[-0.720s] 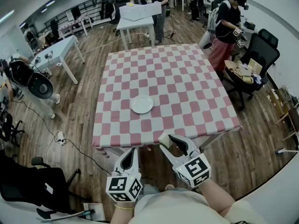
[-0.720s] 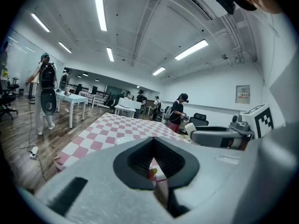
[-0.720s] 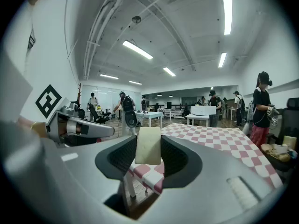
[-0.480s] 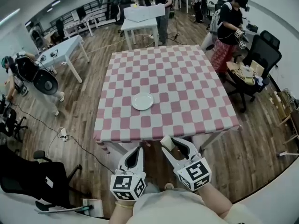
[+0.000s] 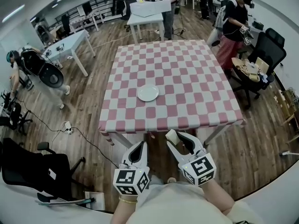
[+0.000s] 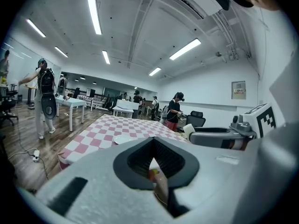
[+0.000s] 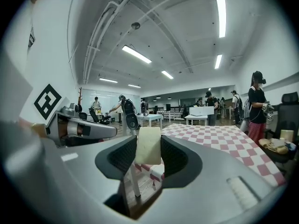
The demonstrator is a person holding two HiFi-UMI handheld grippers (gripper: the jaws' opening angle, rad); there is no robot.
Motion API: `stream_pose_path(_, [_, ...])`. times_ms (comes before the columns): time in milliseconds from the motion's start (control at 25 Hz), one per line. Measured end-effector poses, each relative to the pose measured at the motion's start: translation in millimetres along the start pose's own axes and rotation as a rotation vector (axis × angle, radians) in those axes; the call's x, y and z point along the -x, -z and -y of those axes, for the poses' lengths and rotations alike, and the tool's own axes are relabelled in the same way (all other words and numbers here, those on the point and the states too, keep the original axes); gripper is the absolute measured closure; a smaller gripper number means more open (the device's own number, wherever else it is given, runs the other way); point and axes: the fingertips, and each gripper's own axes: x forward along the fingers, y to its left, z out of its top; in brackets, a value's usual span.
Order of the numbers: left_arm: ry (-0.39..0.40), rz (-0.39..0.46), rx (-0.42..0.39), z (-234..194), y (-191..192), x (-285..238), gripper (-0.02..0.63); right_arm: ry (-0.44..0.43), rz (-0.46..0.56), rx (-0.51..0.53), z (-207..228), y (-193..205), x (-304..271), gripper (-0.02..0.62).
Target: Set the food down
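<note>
A pale cream slab of food (image 7: pixel 148 146) stands upright between the jaws of my right gripper (image 5: pixel 180 139), which is shut on it. In the head view the food (image 5: pixel 172 135) shows at the gripper's tip, over the floor just short of the table's near edge. The table (image 5: pixel 187 78) wears a pink-and-white checked cloth and carries one empty white plate (image 5: pixel 148 93). My left gripper (image 5: pixel 139 149) hangs beside the right one, its jaws together with nothing clearly held.
A black office chair (image 5: pixel 32 171) stands at the near left, and cables trail over the wood floor. A chair piled with things (image 5: pixel 252 69) is at the table's right side, with a person (image 5: pixel 233 27) behind it. White tables (image 5: pixel 70 45) stand farther back.
Both grippers have drifted a little right and farther from the table in the view. The right gripper's hold on the food is unchanged.
</note>
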Motion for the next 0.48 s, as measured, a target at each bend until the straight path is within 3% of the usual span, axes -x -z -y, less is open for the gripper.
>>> stream_pose_path(160, [0.004, 0.013, -0.006, -14, 5, 15, 0.607, -0.011, 0.015, -0.005, -20, 5, -2, 0.425])
stream_pose_path(480, [0.006, 0.027, -0.008, -8, 0, 5, 0.607, -0.026, 0.026, -0.014, -14, 1, -3, 0.425])
